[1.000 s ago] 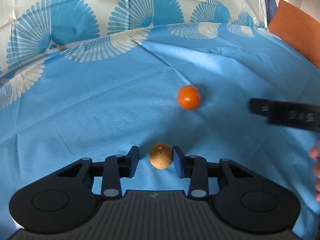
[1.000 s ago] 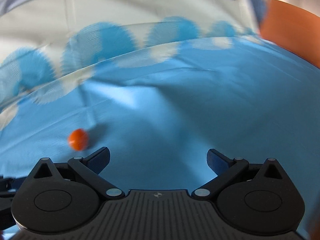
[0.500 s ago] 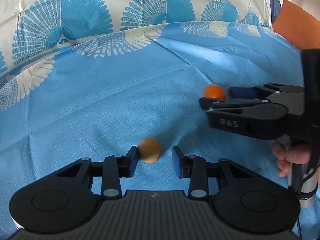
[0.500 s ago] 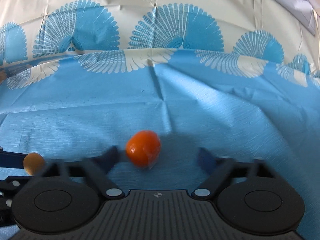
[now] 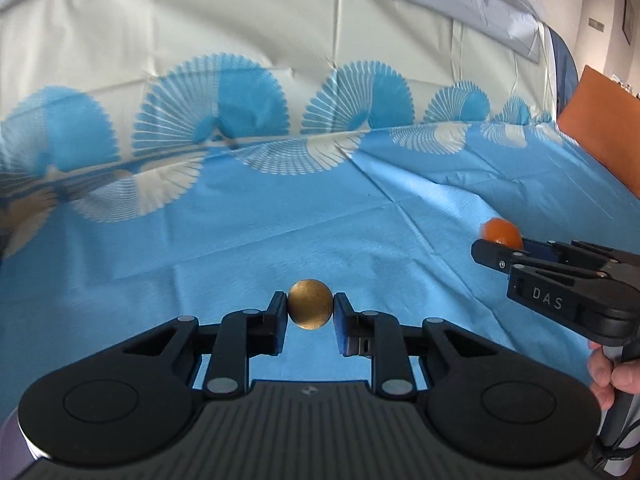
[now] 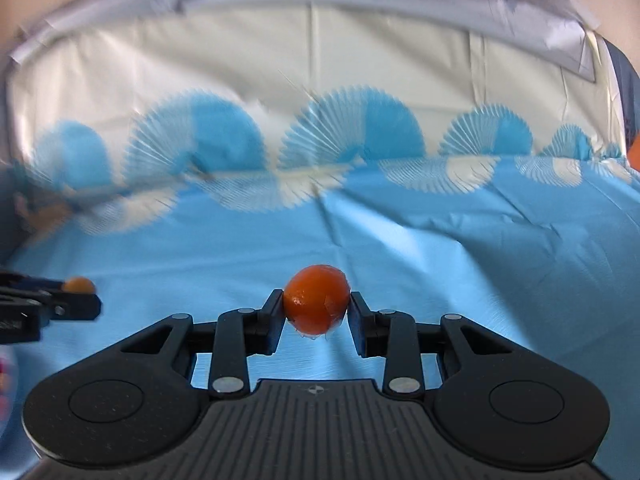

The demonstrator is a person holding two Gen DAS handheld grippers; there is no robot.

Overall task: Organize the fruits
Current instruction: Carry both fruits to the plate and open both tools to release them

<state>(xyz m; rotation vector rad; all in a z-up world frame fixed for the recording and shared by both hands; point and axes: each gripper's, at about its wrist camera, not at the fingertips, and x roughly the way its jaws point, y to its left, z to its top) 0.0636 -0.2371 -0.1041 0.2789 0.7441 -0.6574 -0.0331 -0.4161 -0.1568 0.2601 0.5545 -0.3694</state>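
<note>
The right claw (image 5: 505, 246) hides most of the orange fruit (image 5: 502, 231); the patterned cloth (image 6: 192, 152) is blurred.

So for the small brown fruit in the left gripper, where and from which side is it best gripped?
Across its widest middle, from straight behind, one finger on each side, as the left gripper holds it now. The brown fruit is small and round with no stem or flat face showing, so pads off its middle would likely squeeze it out.
</note>
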